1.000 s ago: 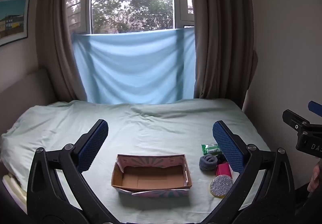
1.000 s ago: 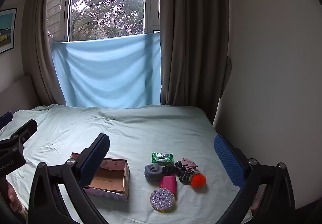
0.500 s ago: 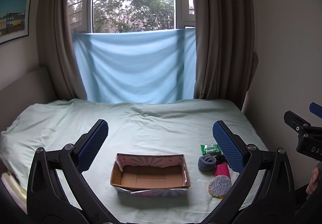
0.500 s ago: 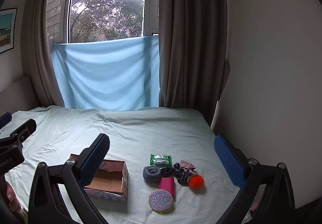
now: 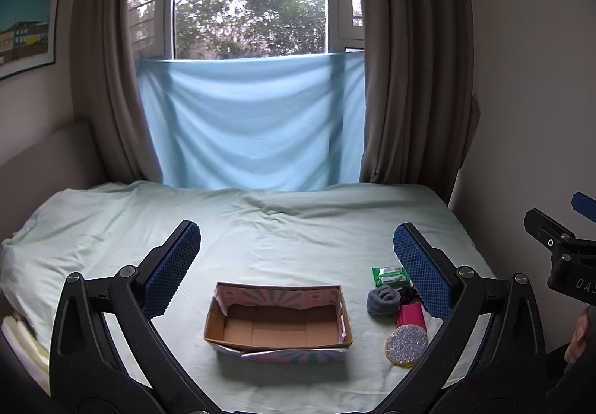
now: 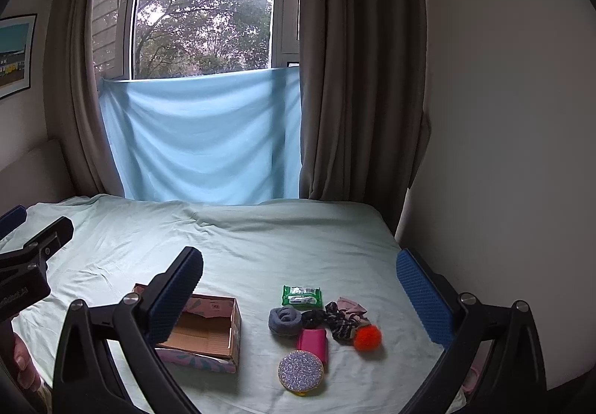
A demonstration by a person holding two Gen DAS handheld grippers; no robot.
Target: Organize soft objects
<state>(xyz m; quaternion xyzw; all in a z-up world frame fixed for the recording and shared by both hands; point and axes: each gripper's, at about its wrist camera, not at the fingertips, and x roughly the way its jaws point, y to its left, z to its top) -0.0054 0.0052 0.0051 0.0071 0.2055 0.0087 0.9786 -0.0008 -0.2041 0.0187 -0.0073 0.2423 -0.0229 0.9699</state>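
- Since both cams sit low behind the fingers, the near edge of the bed (image 5: 111, 228) is cut off by black gripper frames in both views.
- Left gripper (image 5: 298, 257): fingers spread wide, nothing between them, hovering above the bed w/ the cardboard box (image 5: 277, 324) framed in the gap.
- Right gripper (image 6: 298, 283): also spread wide, holding nothing, up in the air over the pile of soft stuff.
- Box is open-topped, looks bare inside in the left view. In the right view its left half is hidden behind the gripper's left finger.
- Everything soft sits right of the box on the sheet, none of it in the box:
- grey rolled sock (image 6: 285, 319) closest to the box
- green tissue pack (image 6: 301, 295) just behind the sock
- pink pouch (image 6: 313, 341) just in front of the sock, touching the glittery round pad (image 6: 300, 370), which is nearest the cam
- dark scrunchies (image 6: 335, 321) + a pinkish fabric bit (image 6: 352, 306) tangled together, can't tell how many pieces tbh
- orange pompom (image 6: 367, 336) farthest from the box
- In the left view the pompom + most of the scrunchies are hidden behind the right finger pad (image 5: 419, 272).
- Bits of a hand at the frame edges, too blurry/cropped for more.
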